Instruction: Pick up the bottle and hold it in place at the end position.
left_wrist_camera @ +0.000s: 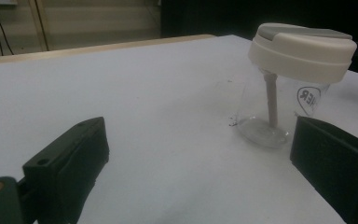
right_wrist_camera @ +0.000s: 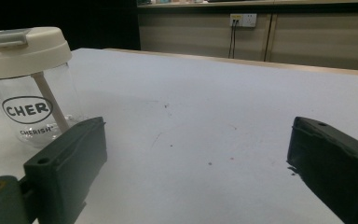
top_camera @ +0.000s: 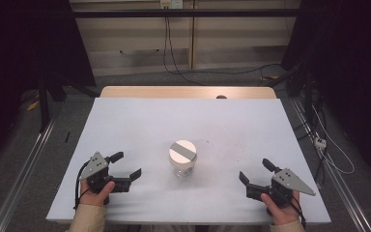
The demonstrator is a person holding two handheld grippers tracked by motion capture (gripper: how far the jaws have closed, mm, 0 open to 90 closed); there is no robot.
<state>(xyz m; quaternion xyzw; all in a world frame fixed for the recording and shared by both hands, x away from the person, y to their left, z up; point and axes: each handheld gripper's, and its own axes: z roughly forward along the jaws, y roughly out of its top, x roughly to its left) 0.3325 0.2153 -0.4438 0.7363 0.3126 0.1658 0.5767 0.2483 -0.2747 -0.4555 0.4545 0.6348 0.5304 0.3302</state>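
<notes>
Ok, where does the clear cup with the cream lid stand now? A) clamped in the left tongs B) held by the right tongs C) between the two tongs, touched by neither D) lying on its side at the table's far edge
C: the cup stands upright mid-table, with the left tongs and right tongs open and apart from it on either side.

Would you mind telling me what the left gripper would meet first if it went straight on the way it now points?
Probably the clear cup with the cream lid. It stands ahead toward the right jaw's side, so the left gripper, jaws open, might only clip it.
</notes>
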